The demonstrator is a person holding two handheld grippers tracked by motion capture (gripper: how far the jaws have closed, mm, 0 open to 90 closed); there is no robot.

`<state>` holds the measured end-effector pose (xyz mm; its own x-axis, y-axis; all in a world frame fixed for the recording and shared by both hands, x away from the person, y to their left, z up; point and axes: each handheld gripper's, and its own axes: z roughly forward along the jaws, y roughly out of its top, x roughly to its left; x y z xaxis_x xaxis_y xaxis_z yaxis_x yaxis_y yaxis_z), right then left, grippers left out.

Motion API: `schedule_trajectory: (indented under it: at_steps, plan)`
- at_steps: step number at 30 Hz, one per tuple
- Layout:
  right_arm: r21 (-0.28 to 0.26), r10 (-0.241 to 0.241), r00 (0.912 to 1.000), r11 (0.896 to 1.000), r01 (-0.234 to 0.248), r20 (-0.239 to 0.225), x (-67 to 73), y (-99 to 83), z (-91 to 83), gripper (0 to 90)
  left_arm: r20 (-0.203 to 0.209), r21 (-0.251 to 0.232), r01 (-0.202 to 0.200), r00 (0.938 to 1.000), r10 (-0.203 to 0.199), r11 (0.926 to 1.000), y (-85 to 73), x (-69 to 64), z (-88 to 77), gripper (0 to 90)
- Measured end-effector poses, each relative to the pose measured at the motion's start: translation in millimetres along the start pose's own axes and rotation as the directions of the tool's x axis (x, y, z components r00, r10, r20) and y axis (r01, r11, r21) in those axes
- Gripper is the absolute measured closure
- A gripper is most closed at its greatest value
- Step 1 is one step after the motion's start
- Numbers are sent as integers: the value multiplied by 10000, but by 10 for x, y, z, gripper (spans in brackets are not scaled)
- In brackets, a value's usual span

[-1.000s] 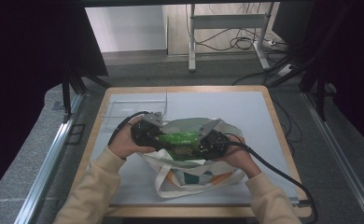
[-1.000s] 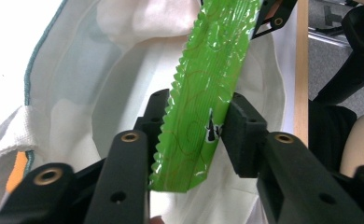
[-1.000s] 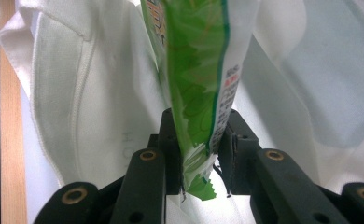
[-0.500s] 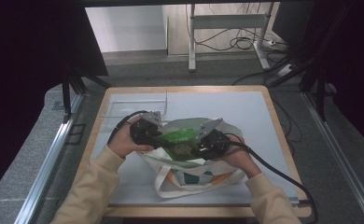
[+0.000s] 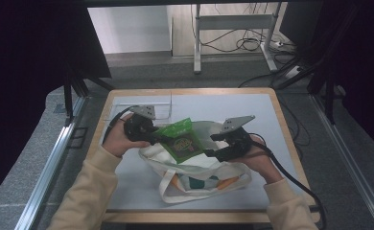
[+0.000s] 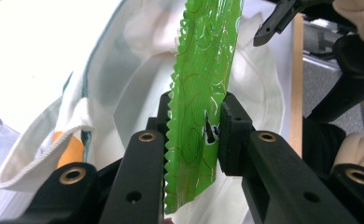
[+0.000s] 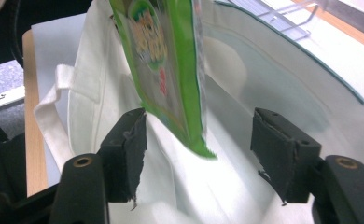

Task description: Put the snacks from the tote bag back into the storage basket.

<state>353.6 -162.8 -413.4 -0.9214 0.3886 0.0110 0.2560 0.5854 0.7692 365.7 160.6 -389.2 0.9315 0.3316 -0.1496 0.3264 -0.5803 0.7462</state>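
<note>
A green snack packet [image 5: 180,139] hangs over the mouth of a white tote bag [image 5: 194,175] lying on the table. My left gripper [image 5: 157,139] is shut on the packet's serrated edge [image 6: 194,140]; its jaws have just been closing on it. Both pads [image 6: 234,126] press the foil. My right gripper [image 5: 213,153] stands open to the packet's right, its jaws just opened. In the right gripper view the packet [image 7: 166,60] dangles between and beyond the pads [image 7: 129,144] without touching them, above the bag's open inside [image 7: 264,93].
The bag rests on a pale mat on a wooden-edged table [image 5: 271,110]. A clear plastic box [image 5: 149,106] stands at the back left. Orange and teal print shows on the bag's front [image 5: 223,183]. Its handles [image 5: 170,191] lie toward the near edge.
The right gripper has let go of the packet and drawn off to the right with jaws apart. The left gripper has lifted the packet a little, so it now stands up out of the bag.
</note>
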Motion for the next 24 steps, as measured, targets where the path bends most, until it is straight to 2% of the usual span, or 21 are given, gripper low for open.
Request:
schedule_trajectory:
  at_steps: [3, 7, 13, 16, 18, 24]
  plan:
    - [-212, 200, 9997, 9996, -203, -127, -17, -52, -56, 354, -60, -35, 71, 10000, -71, 10000, 35, 12, -40, 752]
    - [-306, 471, 9986, 9984, -478, -234, -54, -108, -68, 348, -346, -78, 182, 9992, -185, 9998, 76, 22, -113, 752]
    - [-396, 373, 9988, 9985, -386, -330, -80, -116, -74, 343, -538, -413, 503, 9972, -525, 9979, 143, 75, -258, 754]
    - [-485, 509, 9977, 9974, -532, -456, -77, -120, -82, 343, -438, -611, 519, 9975, -546, 9968, 175, 115, -345, 754]
    - [-457, 450, 9978, 9978, -472, -491, -57, -123, -77, 343, -419, -857, 763, 9959, -801, 9934, 185, 152, -397, 755]
    - [-382, 498, 9980, 9980, -513, -382, -30, -132, -62, 338, -743, -880, 898, 9926, -964, 9921, 181, 219, -525, 755]
